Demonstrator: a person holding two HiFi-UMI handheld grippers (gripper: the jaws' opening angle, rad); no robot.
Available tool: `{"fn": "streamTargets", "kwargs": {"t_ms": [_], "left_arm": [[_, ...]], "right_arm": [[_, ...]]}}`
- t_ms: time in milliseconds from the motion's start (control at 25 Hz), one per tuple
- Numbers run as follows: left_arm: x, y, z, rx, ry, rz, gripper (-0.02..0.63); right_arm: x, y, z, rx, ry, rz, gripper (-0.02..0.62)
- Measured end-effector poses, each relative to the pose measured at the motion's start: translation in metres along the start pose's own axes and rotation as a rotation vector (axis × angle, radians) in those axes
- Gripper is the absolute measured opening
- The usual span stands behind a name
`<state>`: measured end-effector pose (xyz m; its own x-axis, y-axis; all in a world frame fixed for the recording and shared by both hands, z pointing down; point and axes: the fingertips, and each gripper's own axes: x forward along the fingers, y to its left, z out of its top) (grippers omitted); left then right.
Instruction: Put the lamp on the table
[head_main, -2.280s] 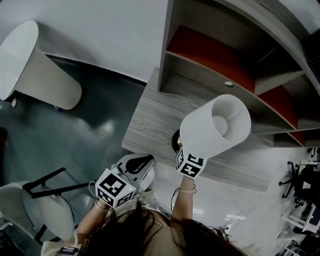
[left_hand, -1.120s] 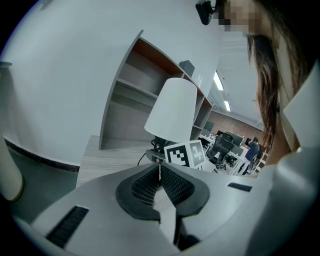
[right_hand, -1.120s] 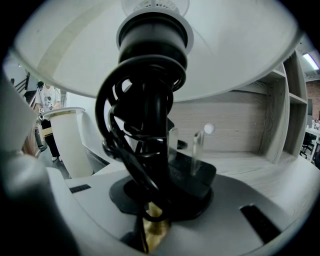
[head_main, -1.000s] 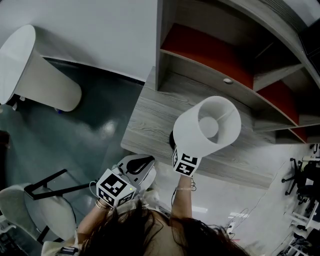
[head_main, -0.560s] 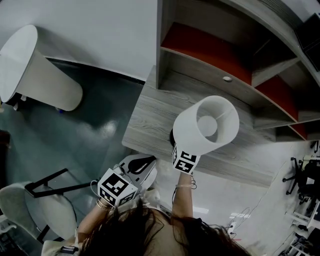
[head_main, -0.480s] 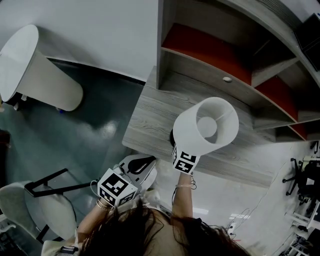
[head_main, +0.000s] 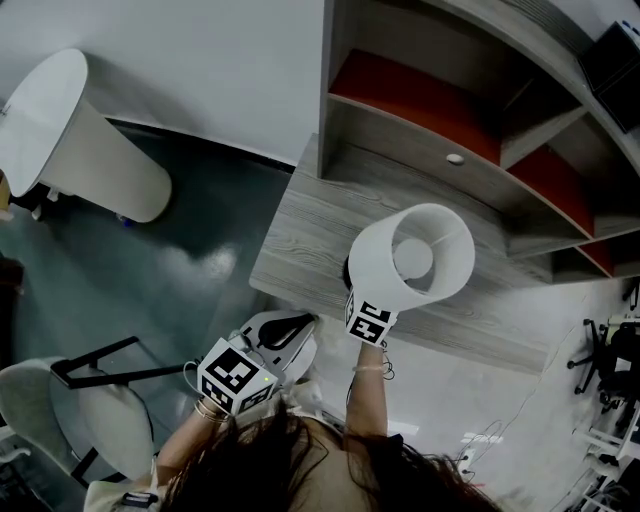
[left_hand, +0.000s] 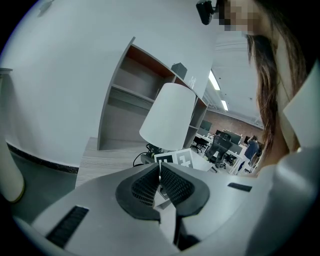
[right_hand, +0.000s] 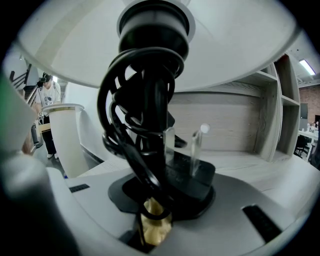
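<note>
Lamp stood upright on the grey wood-grain surface near its front edge, in front of the open shelf unit with red back panels. Right tongs had just been opening: jaws stood apart with the lamp's black stem between them, pads off it as far as could be seen. Left tongs were closed on nothing, held low and left of the lamp, off the surface edge. The print in view was the black-and-white square patterns on the marker cubes. Head view alone looked down into the white shade and showed a white rounded stand on the dark floor and a chair at lower left. Right gripper view alone showed the black cord wound round the stem, a two-prong plug beside it, and a yellowish lump low between the jaws, nature unclear. Left gripper view alone showed the shade from the side, plus desks, office chairs and a person far behind.
</note>
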<state>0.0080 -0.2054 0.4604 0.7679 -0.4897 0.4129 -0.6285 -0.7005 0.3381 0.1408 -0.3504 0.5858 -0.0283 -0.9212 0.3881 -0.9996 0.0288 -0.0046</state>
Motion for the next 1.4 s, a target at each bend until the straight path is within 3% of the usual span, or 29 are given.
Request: {"fn": "streamTargets", "kwargs": {"t_ms": [640, 1400], "left_arm": [[-0.020, -0.007, -0.007, 0.021, -0.015, 0.011, 0.018], [-0.034, -0.023, -0.017, 0.026, -0.025, -0.010, 0.019]], "right_arm": [[-0.003, -0.004, -0.002, -0.011, 0.009, -0.044, 0.106], [-0.019, 0.001, -0.015, -0.010, 0.044, -0.026, 0.140]]}}
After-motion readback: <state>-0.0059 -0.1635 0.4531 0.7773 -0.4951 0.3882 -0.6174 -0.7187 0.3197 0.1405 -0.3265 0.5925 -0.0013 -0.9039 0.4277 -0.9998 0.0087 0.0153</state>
